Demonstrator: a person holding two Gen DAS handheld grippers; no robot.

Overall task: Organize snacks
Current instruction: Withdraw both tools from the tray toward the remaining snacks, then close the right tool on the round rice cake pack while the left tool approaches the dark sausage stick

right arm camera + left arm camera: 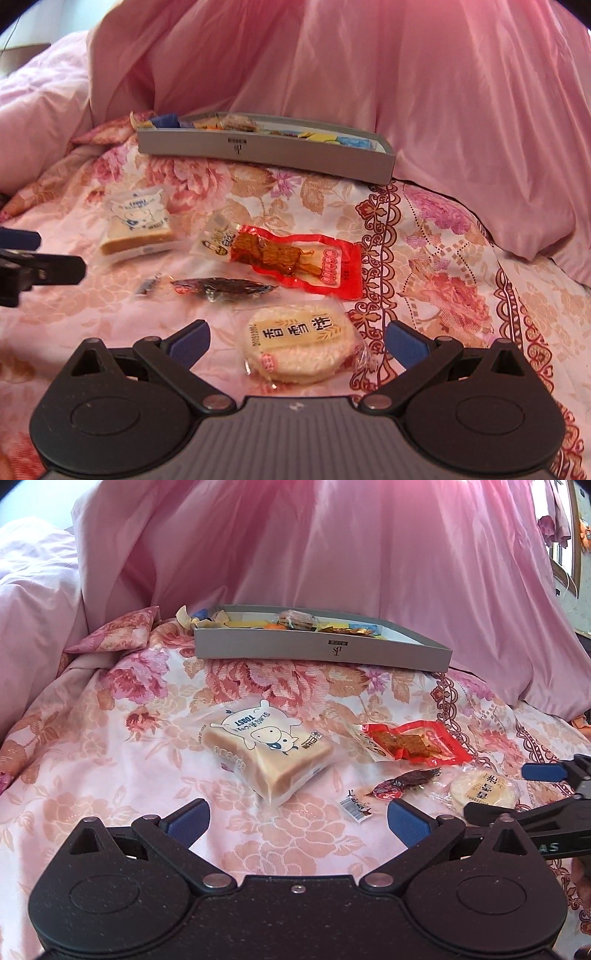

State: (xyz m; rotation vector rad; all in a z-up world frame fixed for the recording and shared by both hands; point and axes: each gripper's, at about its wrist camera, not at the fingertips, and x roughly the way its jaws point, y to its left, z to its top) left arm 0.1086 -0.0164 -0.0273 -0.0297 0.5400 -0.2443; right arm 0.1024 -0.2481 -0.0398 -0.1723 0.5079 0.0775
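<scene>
A wrapped toast slice (pixel 266 753) (pixel 136 227) lies on the floral bedspread, just ahead of my open left gripper (pixel 297 821). To its right lie a red tofu snack packet (pixel 410 744) (pixel 291 258), a dark slim snack packet (pixel 404 784) (pixel 221 288) and a round rice cracker (pixel 482 788) (pixel 297 345). The cracker sits between the fingers of my open right gripper (pixel 297 341), untouched. A grey box (pixel 321 648) (pixel 266 149) with several snacks inside stands at the back. The right gripper's blue finger (pixel 545 771) shows at the right edge of the left wrist view.
A pink quilt (pixel 332 554) rises behind the box. A floral pillow (pixel 114 631) lies left of the box. A window (pixel 565 554) shows at the far right. Bare bedspread (pixel 461 277) stretches right of the snacks.
</scene>
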